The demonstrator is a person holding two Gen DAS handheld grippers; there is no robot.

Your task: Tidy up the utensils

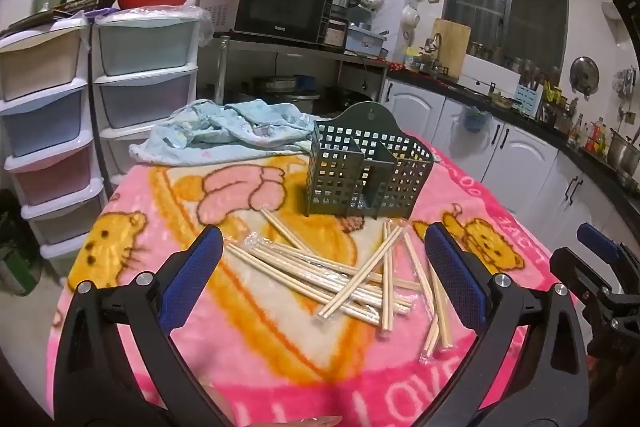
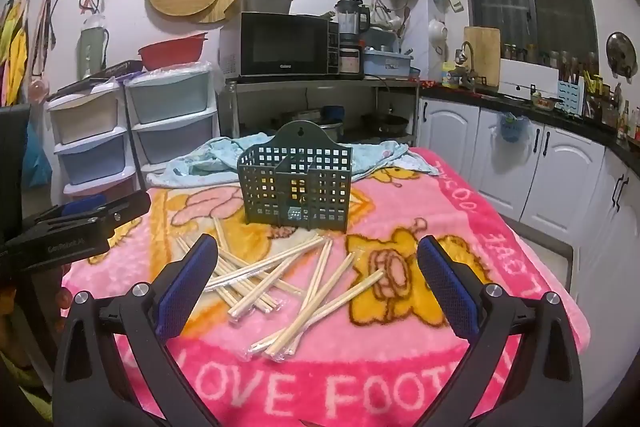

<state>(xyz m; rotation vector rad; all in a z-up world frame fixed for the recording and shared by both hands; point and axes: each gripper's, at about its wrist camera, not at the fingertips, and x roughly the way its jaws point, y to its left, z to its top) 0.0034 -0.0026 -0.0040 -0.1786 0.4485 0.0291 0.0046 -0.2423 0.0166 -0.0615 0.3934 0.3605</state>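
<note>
In the left wrist view, the left claw fills the bottom of the frame with its blue-padded fingers spread wide and nothing between them but the scattered chopsticks lying beyond on the pink cartoon blanket that covers the tabletop. The chopsticks lie crossed in a loose heap at the lower centre, several in clear plastic sleeves. Just above them, at the centre of the frame, stands a dark green perforated utensil holder, upright, with inner dividers forming compartments; no chopsticks can be seen inside it. Behind the holder, a crumpled light blue cloth lies at the far edge of the blanket. At the right edge of the frame the right claw shows partly.

In the right wrist view, the right claw is likewise gaping, its fingers empty and above the near end of the chopstick heap. The holder stands at the centre, just beyond the chopsticks. The left claw enters from the left edge. A microwave sits on a metal shelf in the upper centre.
</note>
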